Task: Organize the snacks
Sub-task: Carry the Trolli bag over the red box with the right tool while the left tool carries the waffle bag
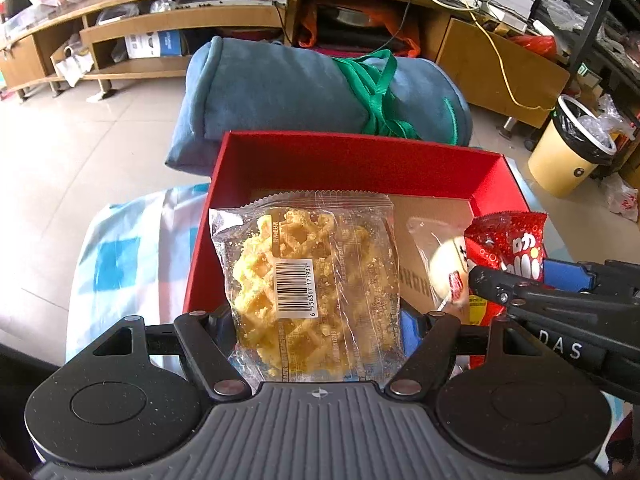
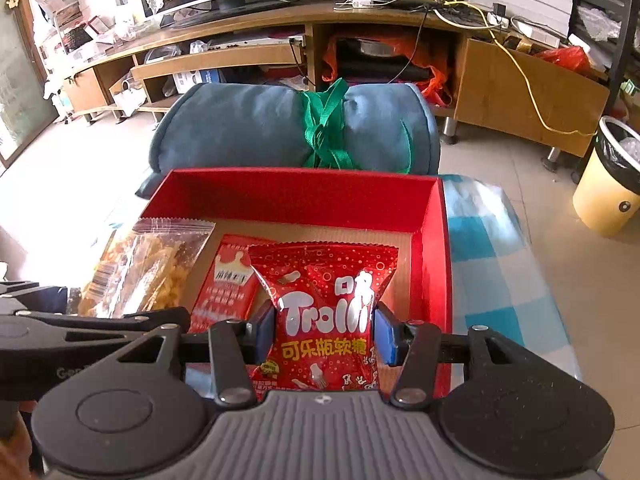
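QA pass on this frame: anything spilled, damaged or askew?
Nothing spilled. Loose crumbs sit inside the sealed waffle pack, so the waffle looks partly crumbled. Both it and the Trolli bag are held over the red box, not yet set down.

Counting four snack packs: one clear waffle bag, one red Trolli gummy bag, one small red packet, one clear-wrapped round bun. Also showing one red box, two grippers, one blue roll, one yellow bin.
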The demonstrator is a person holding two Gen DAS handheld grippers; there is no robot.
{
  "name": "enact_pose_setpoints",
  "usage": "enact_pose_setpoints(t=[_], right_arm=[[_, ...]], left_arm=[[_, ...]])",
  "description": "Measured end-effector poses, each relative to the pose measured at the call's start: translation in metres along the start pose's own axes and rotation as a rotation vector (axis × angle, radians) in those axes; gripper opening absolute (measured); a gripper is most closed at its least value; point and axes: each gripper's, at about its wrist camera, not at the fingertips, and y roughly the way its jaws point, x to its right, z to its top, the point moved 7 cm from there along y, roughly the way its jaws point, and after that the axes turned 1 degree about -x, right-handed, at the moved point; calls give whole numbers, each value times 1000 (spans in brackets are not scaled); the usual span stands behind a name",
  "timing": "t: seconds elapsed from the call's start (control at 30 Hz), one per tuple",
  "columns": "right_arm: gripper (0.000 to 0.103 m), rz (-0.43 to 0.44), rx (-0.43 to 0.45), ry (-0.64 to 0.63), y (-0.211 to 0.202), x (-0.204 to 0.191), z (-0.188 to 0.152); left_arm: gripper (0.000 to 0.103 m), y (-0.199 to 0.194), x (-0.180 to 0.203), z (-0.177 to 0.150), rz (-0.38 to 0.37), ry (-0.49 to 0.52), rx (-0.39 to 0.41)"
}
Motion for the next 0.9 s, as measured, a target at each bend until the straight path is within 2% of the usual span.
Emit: enact_pose_setpoints(t=[0.43,0.9], right_arm=[[45,-8,-16,4,31,2,19],[45,-11,-45,-4,55,2,20]], left_arm=[[78,21,-3,19,55,13,-4],[78,42,-7,21,88,7,-32]])
